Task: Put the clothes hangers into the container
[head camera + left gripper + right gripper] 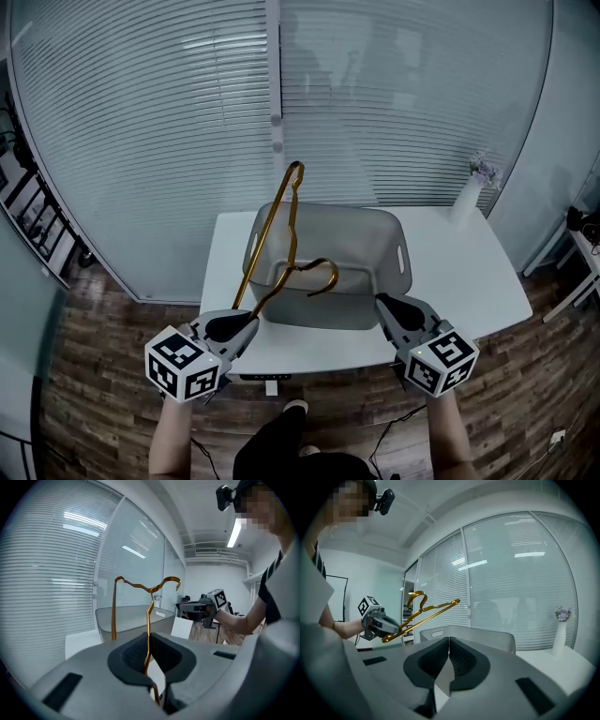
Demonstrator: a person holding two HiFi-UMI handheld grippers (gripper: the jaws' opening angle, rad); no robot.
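While the left tongs (pixel 251 324) clamp one end of the gold hanger (pixel 267 232), its long axis slants up and forward over the container (pixel 394 246) just ahead on the table (pixel 469 281); the right tongs (pixel 384 304), pressed together, hold nothing.

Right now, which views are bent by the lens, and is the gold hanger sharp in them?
Head view: strong fisheye, the window blinds bow outward; the hanger is sharp. Left gripper view: dark round corners, a ceiling lamp glares, hanger crisp close up. Right gripper view: same bending, light strips reflect in the glass, hanger small but clear.
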